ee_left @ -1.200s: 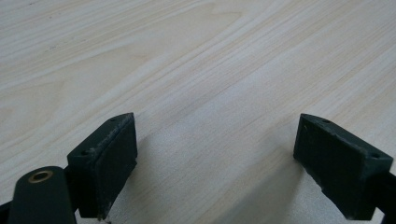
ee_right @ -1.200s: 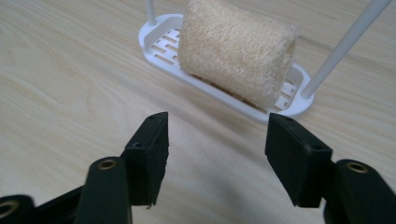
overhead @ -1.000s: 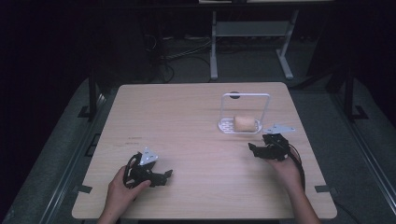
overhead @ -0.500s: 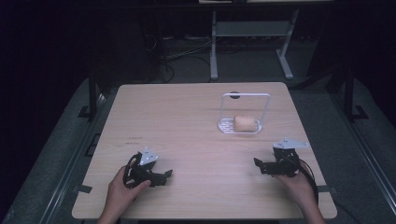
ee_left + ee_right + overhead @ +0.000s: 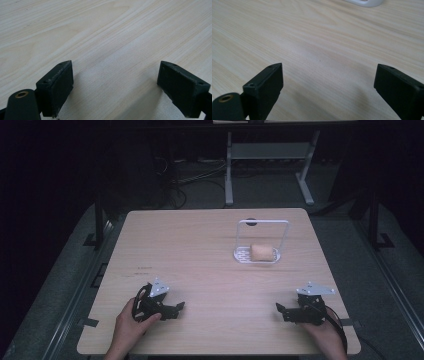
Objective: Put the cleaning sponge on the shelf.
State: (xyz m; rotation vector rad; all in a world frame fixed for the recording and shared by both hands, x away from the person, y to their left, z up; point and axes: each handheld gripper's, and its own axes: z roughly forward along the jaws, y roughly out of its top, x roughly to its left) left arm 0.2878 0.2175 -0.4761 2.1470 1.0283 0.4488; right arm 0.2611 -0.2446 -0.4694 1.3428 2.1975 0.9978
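Note:
A tan soft block (image 5: 263, 253) lies in a small white dish with a tall wire loop (image 5: 240, 254), right of the table's middle. My left gripper (image 5: 178, 308) rests low at the near left, held in a hand; its jaws stand open over bare wood (image 5: 115, 85). My right gripper (image 5: 280, 310) sits at the near right, well short of the dish. Its jaws have just been opening and now stand wide apart with nothing between them (image 5: 328, 87). The dish's white edge (image 5: 365, 2) peeks in at the top of the right gripper view.
The pale wooden table (image 5: 190, 245) has a small dark hole (image 5: 251, 222) near its far edge. Beyond it stand a white metal frame (image 5: 265, 155) and cables on a dark floor. Both forearms enter from the near edge.
The right gripper has drawn back from beside the dish toward the table's near right edge and sunk a little. The left gripper has not moved.

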